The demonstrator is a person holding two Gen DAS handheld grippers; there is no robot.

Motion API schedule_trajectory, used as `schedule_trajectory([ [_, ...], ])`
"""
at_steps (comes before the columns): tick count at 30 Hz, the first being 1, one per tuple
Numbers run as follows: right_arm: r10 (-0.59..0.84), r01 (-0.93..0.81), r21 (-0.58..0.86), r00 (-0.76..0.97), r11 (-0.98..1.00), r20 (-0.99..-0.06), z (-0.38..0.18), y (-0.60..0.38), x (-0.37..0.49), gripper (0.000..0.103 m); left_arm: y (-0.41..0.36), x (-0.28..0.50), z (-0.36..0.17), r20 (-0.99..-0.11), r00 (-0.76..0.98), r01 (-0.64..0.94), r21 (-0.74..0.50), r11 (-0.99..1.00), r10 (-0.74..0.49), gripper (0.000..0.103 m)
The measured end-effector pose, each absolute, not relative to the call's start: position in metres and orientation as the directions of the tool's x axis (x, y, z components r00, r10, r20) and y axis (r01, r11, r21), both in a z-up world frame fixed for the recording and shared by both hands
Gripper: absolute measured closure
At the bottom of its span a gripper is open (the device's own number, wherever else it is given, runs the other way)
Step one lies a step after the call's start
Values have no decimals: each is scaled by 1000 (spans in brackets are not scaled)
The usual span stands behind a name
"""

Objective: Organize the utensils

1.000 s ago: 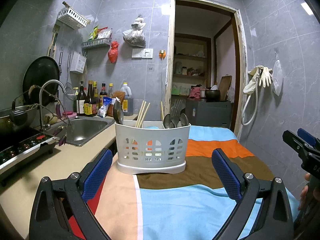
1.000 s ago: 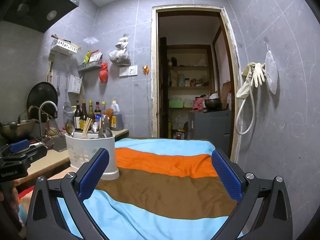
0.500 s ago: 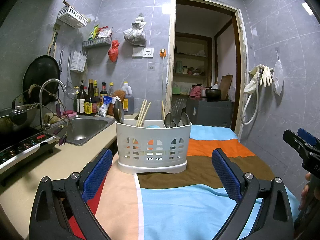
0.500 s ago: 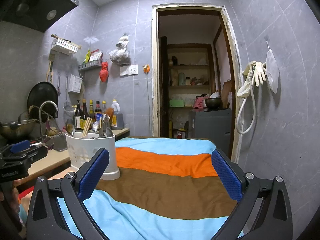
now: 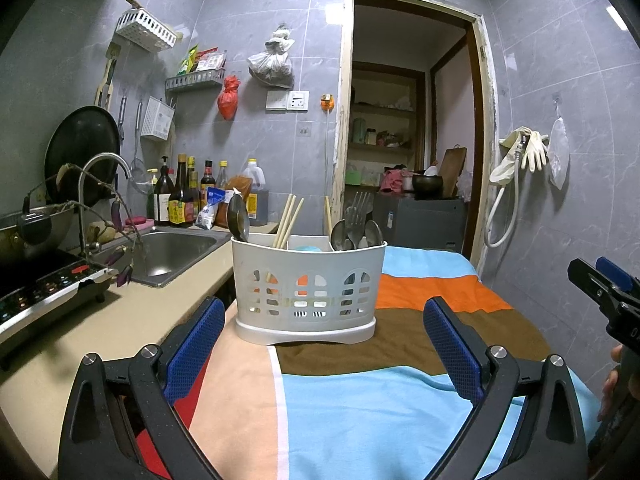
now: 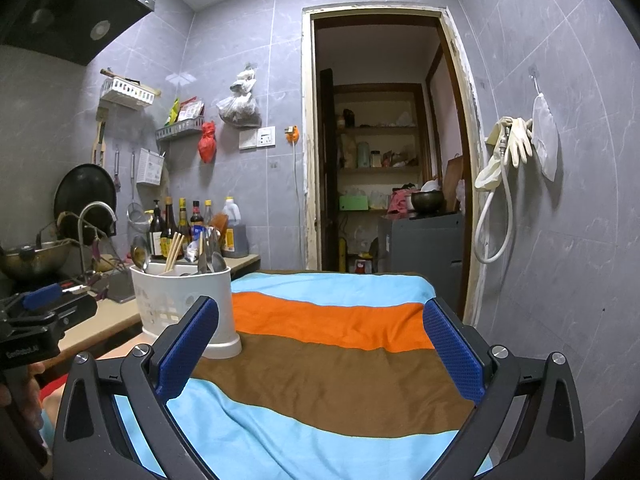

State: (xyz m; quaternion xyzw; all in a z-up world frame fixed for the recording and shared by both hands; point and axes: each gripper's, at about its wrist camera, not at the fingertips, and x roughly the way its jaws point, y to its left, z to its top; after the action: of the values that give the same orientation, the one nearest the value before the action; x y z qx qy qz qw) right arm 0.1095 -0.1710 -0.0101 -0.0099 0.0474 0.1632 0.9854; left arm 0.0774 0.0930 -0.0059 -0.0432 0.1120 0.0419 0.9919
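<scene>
Covering most of the lower half of both views, a striped cloth (image 5: 400, 408) in light blue, brown, orange and peach lies over the work surface. Beside it at 9 o'clock in the left wrist view runs a beige counter (image 5: 80, 332) with a steel sink (image 5: 176, 248) set into it and a curved tap (image 5: 100, 184) above. Bottles (image 5: 180, 196) stand in a row against the tiled wall at about 10 o'clock.

A white slotted utensil caddy (image 5: 306, 292) stands upright on the cloth, straight ahead at 12 o'clock of the left gripper (image 5: 320, 344) and at 10 o'clock of the right gripper (image 6: 320, 348), just beyond its left blue pad. Both grippers hang above the cloth with their blue-padded fingers spread wide, gripping nothing.

Inside the caddy, wooden chopsticks (image 5: 289, 220) lean in the middle-left section. A large dark spoon (image 5: 238, 218) rises at its 9 o'clock end. Smaller spoons (image 5: 360, 234) and a fork (image 5: 358, 208) cluster at the 3 o'clock end, bowls and tines up.
</scene>
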Motion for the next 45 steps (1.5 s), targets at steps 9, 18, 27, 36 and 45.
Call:
schedule_trajectory([
  [9,320,-322,-2,942,947,-99,-11,-170,110,0,93,78,-5,-225,972,-92,-77,993,73,6],
  [18,323,-324,1,941,946,-104,-11,-168,110,0,93,78,-5,-227,971,-92,-77,993,73,6],
  [27,325,-326,6,939,945,-110,-14,-165,110,0,93,78,-6,-229,971,-92,-76,993,72,6],
  [36,325,-326,8,939,945,-111,-14,-165,110,0,93,78,-5,-230,971,-91,-76,993,72,6],
  [45,325,-326,8,939,945,-114,-16,-161,108,0,95,78,-9,-232,970,-91,-77,993,71,6],
])
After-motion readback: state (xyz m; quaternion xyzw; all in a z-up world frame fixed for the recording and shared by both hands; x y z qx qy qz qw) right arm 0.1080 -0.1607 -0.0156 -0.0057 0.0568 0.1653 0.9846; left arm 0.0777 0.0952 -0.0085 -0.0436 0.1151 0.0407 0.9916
